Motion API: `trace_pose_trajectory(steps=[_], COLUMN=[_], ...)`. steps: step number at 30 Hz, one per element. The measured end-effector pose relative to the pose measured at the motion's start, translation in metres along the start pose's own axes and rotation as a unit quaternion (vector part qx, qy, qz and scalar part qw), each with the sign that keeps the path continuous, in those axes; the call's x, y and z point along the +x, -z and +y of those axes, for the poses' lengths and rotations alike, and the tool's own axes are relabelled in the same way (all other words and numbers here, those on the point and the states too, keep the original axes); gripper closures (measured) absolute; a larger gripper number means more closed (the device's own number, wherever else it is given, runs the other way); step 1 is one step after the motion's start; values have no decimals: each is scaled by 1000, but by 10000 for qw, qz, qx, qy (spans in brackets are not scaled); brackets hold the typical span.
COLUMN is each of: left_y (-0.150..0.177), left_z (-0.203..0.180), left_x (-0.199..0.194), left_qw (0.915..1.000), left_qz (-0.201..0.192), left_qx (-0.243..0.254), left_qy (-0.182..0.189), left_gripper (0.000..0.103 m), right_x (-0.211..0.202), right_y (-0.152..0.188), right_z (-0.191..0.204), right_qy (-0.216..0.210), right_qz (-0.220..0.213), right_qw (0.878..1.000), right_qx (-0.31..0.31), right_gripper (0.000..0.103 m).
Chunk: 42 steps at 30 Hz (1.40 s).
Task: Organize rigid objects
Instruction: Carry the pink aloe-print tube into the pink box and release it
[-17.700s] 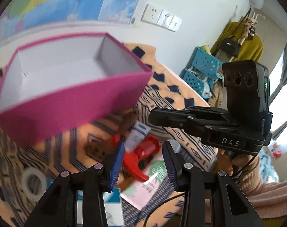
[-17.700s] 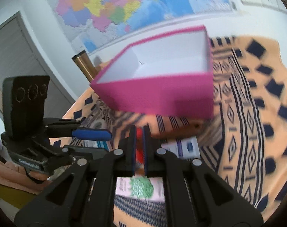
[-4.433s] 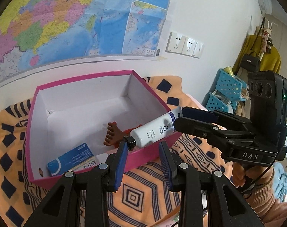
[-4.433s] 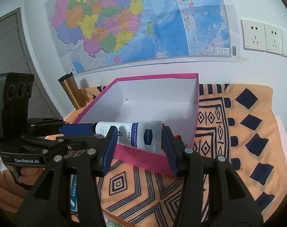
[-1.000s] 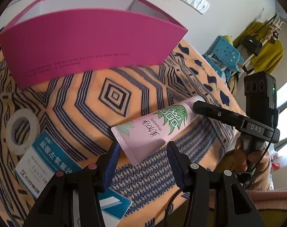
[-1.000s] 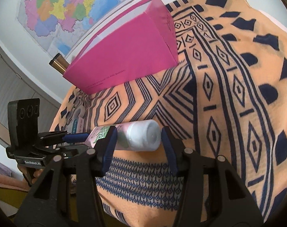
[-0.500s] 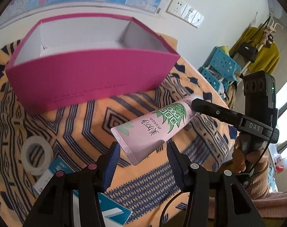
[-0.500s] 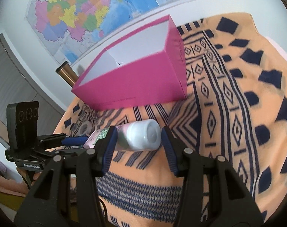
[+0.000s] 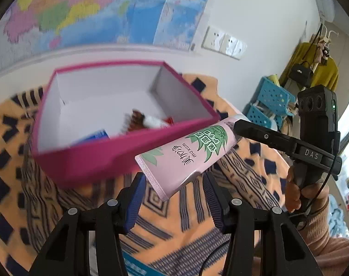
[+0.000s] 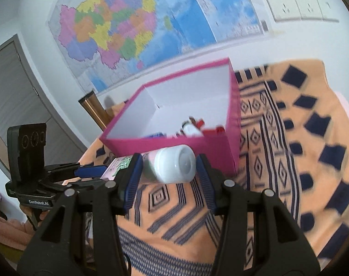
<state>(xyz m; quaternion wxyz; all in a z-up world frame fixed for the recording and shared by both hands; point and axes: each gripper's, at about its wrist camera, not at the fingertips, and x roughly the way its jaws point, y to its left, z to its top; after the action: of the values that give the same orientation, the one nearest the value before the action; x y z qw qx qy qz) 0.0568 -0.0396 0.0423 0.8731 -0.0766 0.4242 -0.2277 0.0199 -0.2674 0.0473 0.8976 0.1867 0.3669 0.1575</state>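
Pink tube (image 9: pixel 186 154), green leaf print, white cap (image 10: pixel 175 166); held off patterned cloth (image 9: pixel 243 161).
Magenta box (image 9: pixel 119 151) just beyond both claws, white inside; held blue carton (image 9: pixel 95 135), red-and-white items, blurred.
Left gripper (image 9: pixel 172 197) clamped on tube's crimped end, angled down.
Right gripper (image 10: pixel 168 174) clamped on cap end, angled down; hand (image 9: pixel 298 195) on its handle.

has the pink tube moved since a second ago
Yes. The pink tube, held at both ends by the left gripper and right gripper, has risen: it lay on the patterned cloth and now overlaps the magenta box front wall.
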Motion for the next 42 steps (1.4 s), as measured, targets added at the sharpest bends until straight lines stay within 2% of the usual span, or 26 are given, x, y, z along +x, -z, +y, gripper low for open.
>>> trace_pose_trajectory(steps=[9, 14, 28, 42], left_y=[-35, -48, -67, -81], left_z=[11, 17, 40, 70], left_x=[-1, 8, 41, 74], left_qw=[9994, 9994, 9990, 9972], left_qz=[-263, -251, -57, 252], left_qx=[63, 15, -127, -403], left_qy=[-210, -252, -425, -572], left_gripper=[52, 52, 52, 52], right_x=[13, 22, 58, 103], right_y=[-38, -50, -71, -88], right_z=[2, -1, -21, -36], right_qy=[-83, -31, 43, 244], right_qz=[-147, -132, 63, 433], right_qw=[9996, 9996, 9999, 9987], right_qx=[-234, -267, -104, -66], right_gripper=[52, 51, 51, 51])
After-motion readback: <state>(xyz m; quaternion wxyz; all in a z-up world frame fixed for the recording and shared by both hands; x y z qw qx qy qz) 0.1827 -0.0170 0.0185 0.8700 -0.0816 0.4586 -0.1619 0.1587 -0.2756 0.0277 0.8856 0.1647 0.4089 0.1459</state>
